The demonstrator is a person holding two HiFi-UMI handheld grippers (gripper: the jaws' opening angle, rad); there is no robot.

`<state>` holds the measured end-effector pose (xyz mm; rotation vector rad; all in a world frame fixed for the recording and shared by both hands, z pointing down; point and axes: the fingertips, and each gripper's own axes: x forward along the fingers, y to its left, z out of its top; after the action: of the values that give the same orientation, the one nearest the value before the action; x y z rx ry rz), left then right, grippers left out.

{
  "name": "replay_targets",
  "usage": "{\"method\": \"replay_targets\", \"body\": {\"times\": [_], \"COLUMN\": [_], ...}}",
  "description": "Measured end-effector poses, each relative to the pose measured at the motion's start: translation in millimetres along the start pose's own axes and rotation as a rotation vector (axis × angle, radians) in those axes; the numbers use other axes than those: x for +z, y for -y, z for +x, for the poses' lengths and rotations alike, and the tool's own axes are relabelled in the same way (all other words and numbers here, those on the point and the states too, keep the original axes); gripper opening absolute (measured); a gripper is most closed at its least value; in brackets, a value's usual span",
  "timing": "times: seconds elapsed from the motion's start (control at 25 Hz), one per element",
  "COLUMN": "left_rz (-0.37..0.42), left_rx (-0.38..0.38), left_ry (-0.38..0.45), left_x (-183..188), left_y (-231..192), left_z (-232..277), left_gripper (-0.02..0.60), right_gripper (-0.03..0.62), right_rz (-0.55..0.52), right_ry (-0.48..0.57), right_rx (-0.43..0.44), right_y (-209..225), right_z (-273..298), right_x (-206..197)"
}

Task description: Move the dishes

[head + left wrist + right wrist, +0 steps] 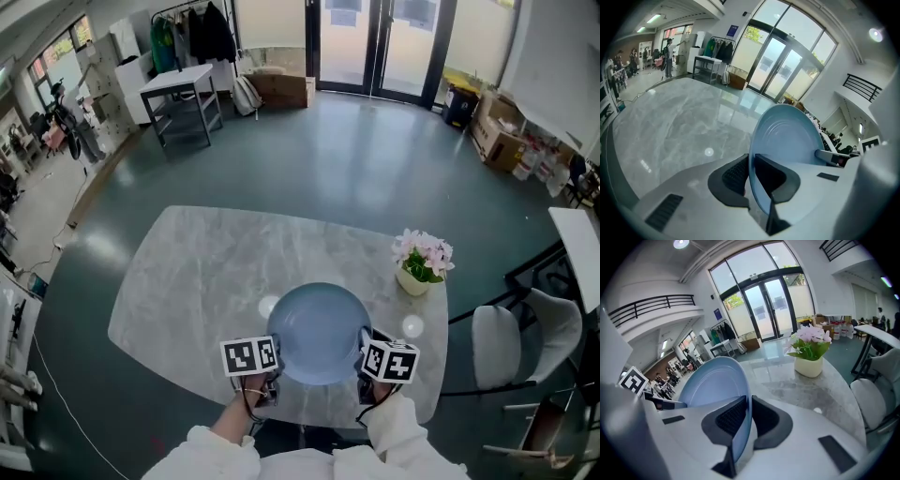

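Note:
A round light-blue plate (319, 330) hangs level above the near part of the grey marble table (206, 272), held from both sides. My left gripper (269, 367) is shut on the plate's near-left rim; the left gripper view shows that rim (757, 187) pinched between the dark pads. My right gripper (367, 352) is shut on the near-right rim, and the right gripper view shows the plate (715, 385) running edge-on between its jaws. Each gripper appears in the other's view across the plate.
A white pot of pink flowers (419, 262) (810, 350) stands on the table's right side, close to the plate. A white chair (511, 342) sits off the right edge. Beyond the table's far edge lies open grey floor, with cardboard boxes (497, 136) and a desk (183, 94) by the walls.

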<state>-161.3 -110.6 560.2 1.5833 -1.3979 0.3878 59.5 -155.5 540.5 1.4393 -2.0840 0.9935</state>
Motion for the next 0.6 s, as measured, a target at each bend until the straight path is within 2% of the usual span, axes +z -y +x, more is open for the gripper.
{"method": "replay_targets", "body": {"times": [0.6], "left_rz": [0.06], "left_rx": [-0.034], "left_ry": [-0.085], "left_x": [72], "left_y": [-8], "left_z": [95], "left_gripper": [0.031], "right_gripper": [0.087], "right_rz": [0.07], "right_ry": [-0.024], "right_rx": [-0.101], "right_y": [30], "right_z": [82], "right_x": [44]}}
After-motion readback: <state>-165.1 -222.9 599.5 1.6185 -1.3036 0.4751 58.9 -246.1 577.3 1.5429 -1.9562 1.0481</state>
